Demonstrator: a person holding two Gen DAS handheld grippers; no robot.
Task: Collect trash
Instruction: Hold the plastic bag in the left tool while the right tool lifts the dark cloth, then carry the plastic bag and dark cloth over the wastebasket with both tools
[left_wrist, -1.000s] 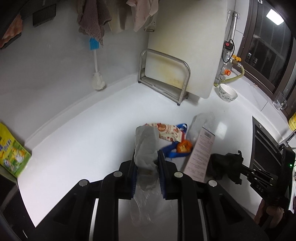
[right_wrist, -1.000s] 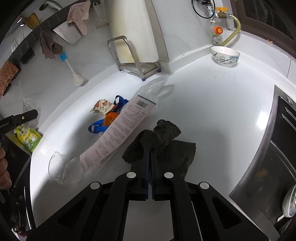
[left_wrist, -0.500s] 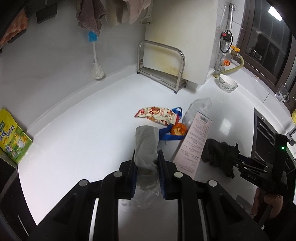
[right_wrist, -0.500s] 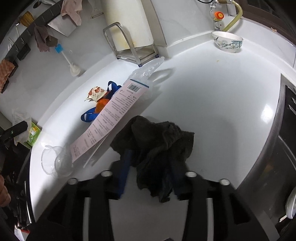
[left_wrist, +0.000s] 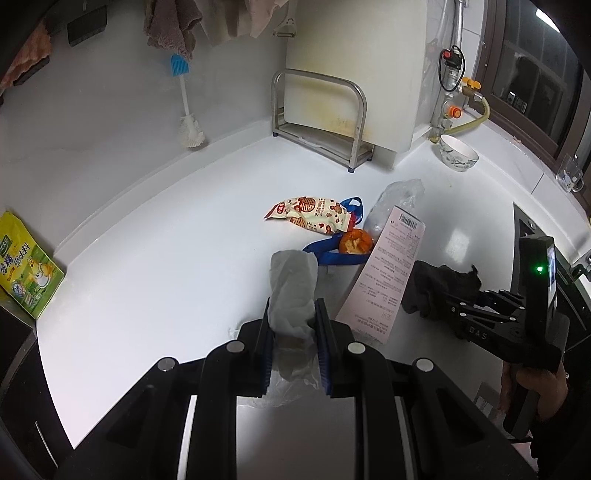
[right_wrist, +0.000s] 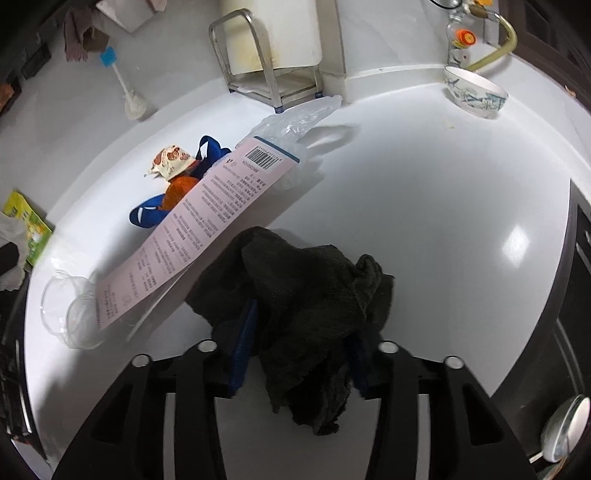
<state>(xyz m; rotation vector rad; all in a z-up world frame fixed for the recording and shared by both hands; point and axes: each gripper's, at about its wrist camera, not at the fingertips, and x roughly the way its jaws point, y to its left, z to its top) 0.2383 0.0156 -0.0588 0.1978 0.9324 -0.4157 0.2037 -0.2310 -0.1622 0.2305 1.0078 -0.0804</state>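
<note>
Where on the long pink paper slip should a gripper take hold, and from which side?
Probably at the barcode end of the paper slip: that end rests raised on the clear plastic bag, so a finger could slide under it. Come from the open counter side; elsewhere it lies flat.

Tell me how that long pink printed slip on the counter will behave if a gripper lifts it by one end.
The pink slip looks thin and long, so it would probably droop and bend rather than stay straight. It looks light, so a quick move might make it flutter. One end overlaps the clear cup and the other the clear bag, so lifting it could nudge them.
</note>
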